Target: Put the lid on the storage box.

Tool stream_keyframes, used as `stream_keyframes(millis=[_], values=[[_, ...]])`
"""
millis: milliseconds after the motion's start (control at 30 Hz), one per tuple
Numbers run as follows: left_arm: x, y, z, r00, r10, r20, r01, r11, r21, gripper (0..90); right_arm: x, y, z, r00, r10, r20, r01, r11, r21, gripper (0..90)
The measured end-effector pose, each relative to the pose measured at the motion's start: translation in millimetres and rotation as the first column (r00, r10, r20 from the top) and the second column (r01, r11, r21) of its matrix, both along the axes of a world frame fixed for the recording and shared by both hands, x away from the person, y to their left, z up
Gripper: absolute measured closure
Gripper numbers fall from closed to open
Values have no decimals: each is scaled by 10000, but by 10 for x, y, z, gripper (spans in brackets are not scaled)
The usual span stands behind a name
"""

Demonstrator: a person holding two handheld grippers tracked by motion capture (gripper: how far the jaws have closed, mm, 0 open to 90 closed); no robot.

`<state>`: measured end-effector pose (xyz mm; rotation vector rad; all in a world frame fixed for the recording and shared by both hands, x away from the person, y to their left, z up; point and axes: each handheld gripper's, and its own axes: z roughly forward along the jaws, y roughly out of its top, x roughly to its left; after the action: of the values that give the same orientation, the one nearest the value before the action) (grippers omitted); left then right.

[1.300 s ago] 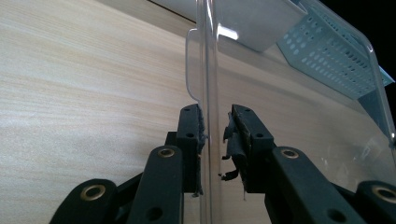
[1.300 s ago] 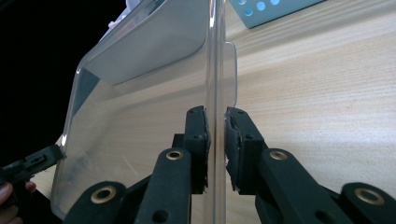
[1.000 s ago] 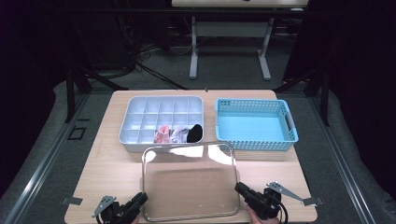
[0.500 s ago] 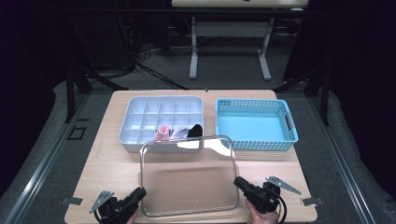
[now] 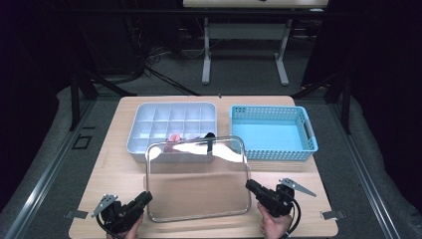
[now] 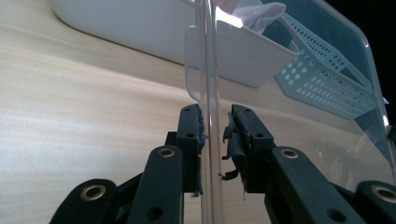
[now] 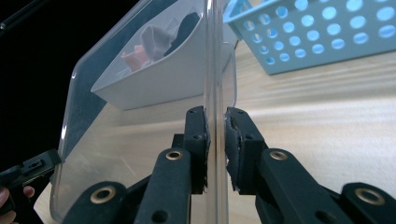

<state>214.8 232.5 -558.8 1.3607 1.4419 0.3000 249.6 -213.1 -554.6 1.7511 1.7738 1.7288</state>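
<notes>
The clear plastic lid (image 5: pixel 198 181) is held above the near half of the wooden table (image 5: pixel 114 172), gripped at its two side edges. The left tongs (image 5: pixel 146 197) pinch the lid's left edge near its front corner; in the left gripper view (image 6: pixel 215 140) both black pads bear on the thin transparent rim that runs up between them. The right tongs (image 5: pixel 250 186) pinch the right edge in the same way; in the right gripper view (image 7: pixel 215 140) the rim passes straight between the two pads with no gap visible. The far edge of the lid overlaps the near side of the white compartment tray (image 5: pixel 149 124), so the tray's front row is seen only through the plastic and through bright glare. Small items (image 5: pixel 191 142) lie in that front row: something pink, something white and something black, none of which can be identified; glare covers part of them. The blue perforated basket (image 5: pixel 272 134) stands just beside the tray on the right, its interior showing nothing but its floor. The hands (image 5: pixel 272 226) are cut off by the bottom edge of the high view, and the bodies of both tongs are partly out of frame there. How high the lid sits over the table cannot be judged. The surroundings beyond the table are dark and hard to read.
</notes>
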Motion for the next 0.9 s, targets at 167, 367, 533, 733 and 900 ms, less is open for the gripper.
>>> stream_keyframes(millis=[167, 367, 533, 733, 900], values=[[78, 35, 58, 10000, -61, -7, 61, 9999, 158, 740, 93, 43, 34, 10000, 12, 94, -12, 10000, -19, 792], [189, 89, 122, 9998, -189, -59, 191, 9990, 403, 741, 206, 88, 73, 10000, 68, 70, -68, 10000, -67, 792], [285, 136, 207, 9996, -279, -26, 279, 9982, 531, 742, 296, 123, 106, 9998, 156, 82, -155, 9998, -120, 792], [453, 201, 311, 9990, -447, -51, 449, 9955, 833, 743, 414, 169, 138, 9997, 240, 27, -240, 9996, -117, 792], [553, 240, 330, 9986, -508, -161, 520, 9950, 851, 742, 505, 205, 167, 9996, 262, 54, -261, 9996, -92, 793]])
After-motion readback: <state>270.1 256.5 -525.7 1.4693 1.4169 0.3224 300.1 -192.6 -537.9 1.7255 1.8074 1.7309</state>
